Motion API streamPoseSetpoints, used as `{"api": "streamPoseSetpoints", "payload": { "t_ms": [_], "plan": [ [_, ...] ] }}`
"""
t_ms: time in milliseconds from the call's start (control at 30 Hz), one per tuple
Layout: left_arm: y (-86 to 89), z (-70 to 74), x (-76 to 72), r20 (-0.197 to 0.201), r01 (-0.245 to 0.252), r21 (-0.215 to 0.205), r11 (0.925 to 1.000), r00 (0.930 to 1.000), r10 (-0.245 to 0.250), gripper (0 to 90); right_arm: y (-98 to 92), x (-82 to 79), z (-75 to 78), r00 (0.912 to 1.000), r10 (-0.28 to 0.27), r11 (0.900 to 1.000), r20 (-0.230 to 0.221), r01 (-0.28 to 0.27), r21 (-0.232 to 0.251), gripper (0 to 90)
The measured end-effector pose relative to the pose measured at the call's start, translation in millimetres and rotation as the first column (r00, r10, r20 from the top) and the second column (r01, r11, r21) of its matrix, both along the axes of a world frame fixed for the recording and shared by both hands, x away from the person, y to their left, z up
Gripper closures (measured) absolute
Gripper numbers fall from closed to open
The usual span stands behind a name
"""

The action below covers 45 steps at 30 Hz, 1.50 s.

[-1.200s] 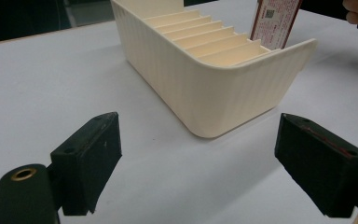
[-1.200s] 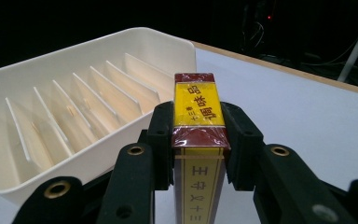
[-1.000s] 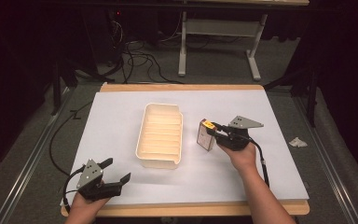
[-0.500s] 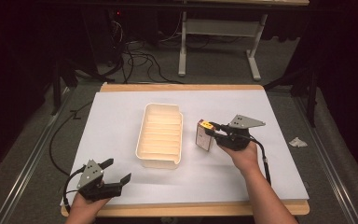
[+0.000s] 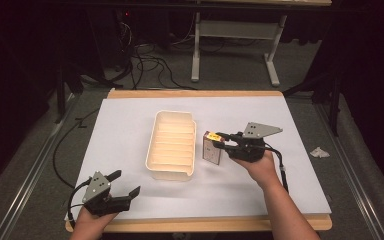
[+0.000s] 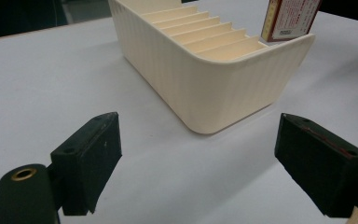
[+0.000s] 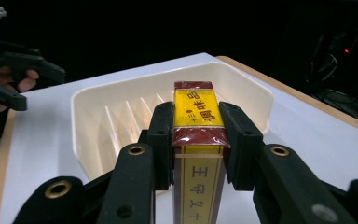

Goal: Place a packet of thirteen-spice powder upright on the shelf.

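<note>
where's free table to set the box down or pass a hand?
Bare white sheet left of the cream slotted tray, the strip behind it to the far edge, and the front strip between the left gripper and the right forearm. Crowded: the narrow gap right of the tray, where the right gripper holds the box upright.

Bare white sheet lies open across the frame's left and lower middle; at centre the cream tray blocks passage, the upright box just beside its right wall
</note>
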<state>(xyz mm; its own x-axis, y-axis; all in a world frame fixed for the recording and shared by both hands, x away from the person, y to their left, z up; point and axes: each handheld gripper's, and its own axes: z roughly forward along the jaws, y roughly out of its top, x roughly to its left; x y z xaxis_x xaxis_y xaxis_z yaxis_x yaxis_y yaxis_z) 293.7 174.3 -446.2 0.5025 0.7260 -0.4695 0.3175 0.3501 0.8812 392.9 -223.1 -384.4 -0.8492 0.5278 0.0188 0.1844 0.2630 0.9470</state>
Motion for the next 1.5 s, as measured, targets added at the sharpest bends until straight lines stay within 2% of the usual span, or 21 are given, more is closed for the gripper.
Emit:
{"api": "streamPoseSetpoints", "payload": {
  "t_ms": [200,567,1067,1500],
  "plan": [
    [1.7,-0.1,-1.3,-0.001,-0.004,0.001,1.0000,1.0000,0.004,15.3,7.3,0.1,4.5,0.9984,0.055,0.998,0.009,-0.055,0.013,68.5],
    [7.8,0.0,-4.6,0.004,-0.023,0.004,0.9997,0.9997,0.023,15.3,15.1,1.7,9.5,0.9931,0.116,0.993,0.019,-0.117,0.026,68.5],
    [11.4,0.7,-7.5,0.004,-0.034,-0.006,0.9994,0.9994,0.034,15.3,29.5,0.0,17.6,0.9845,0.172,0.984,0.031,-0.173,0.035,68.5],
    [12.3,0.2,-8.4,0.006,-0.032,0.008,0.9995,0.9995,0.032,15.3,44.1,-2.1,21.7,0.9749,0.219,0.973,0.039,-0.221,0.060,68.5]
  ]
}}
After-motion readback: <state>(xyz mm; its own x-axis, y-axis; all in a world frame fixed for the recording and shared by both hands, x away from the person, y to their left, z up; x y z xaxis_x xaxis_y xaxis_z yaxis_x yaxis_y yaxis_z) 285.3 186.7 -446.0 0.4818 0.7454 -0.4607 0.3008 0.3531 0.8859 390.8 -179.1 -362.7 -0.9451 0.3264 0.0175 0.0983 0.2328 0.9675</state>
